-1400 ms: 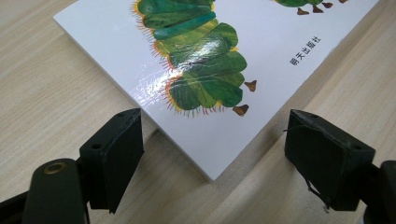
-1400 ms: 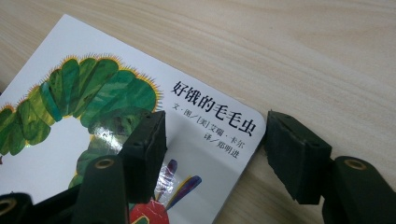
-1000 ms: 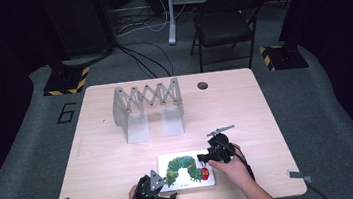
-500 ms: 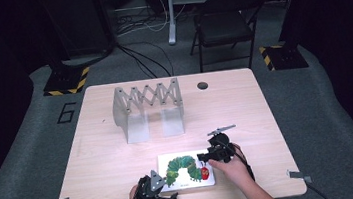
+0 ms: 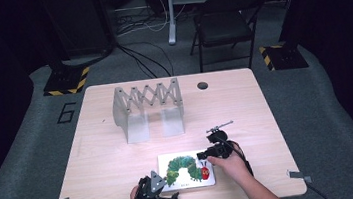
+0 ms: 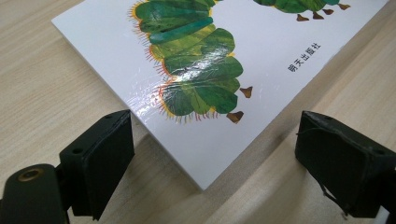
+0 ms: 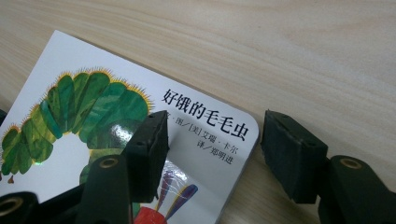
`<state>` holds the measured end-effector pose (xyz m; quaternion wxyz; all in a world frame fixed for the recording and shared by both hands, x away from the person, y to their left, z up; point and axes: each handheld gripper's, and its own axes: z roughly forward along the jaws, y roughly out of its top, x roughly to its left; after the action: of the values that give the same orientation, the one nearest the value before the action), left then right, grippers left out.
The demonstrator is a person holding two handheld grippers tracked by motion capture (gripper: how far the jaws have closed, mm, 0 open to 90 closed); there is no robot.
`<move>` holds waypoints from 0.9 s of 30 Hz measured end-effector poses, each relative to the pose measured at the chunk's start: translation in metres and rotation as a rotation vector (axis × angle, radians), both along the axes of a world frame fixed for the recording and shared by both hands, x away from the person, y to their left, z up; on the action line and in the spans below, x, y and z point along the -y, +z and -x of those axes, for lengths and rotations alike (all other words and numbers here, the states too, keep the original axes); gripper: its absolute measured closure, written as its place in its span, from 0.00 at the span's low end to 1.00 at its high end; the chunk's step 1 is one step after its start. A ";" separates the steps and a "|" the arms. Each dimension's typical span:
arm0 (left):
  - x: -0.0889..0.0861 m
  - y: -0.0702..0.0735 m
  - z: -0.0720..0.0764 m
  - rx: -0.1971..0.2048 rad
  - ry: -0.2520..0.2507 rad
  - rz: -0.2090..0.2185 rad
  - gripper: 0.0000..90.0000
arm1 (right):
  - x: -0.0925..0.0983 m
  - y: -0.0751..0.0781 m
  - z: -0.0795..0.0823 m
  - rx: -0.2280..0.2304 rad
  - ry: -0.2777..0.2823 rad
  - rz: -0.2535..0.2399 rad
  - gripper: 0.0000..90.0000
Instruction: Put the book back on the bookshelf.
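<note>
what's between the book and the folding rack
Bare tabletop. In the high view nothing lies between the book near the front edge and the folding rack farther back.

Book [image 6: 261,60]: glossy laminated card cover, smooth, catching glare. Table [image 5: 245,101]: pale wood-grain top, matt. Left gripper [image 6: 210,158] and right gripper [image 7: 212,154]: matt black plastic, rubbery pads. Far rack [image 5: 147,105]: dull grey metal.

Left gripper [image 5: 161,198] fingers wide, right gripper [image 5: 209,152] fingers parted
</note>
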<state>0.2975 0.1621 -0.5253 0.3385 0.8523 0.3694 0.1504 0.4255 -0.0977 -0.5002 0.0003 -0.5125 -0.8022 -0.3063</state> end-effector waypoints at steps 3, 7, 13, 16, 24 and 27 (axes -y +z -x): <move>0.000 0.000 0.000 -0.001 0.004 0.003 0.13 | -0.004 0.002 0.000 -0.004 -0.002 0.024 0.45; 0.001 -0.001 0.001 0.010 0.016 0.000 0.12 | -0.001 0.002 -0.003 -0.017 -0.019 -0.005 0.45; 0.001 -0.002 0.001 0.012 0.015 0.008 0.11 | 0.001 0.005 -0.001 0.000 -0.021 -0.024 0.46; 0.002 -0.002 0.001 0.007 0.015 0.010 0.10 | 0.001 0.006 0.000 0.005 -0.024 -0.021 0.46; 0.003 -0.003 0.001 0.014 0.022 0.010 0.07 | -0.001 0.009 0.002 0.020 -0.015 -0.005 0.46; 0.003 -0.003 0.001 0.012 0.023 0.016 0.07 | -0.002 0.012 0.003 0.029 -0.016 -0.007 0.47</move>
<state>0.2966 0.1588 -0.5286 0.3456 0.8443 0.3785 0.1564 0.4223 -0.0962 -0.4879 -0.0119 -0.5142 -0.7971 -0.3164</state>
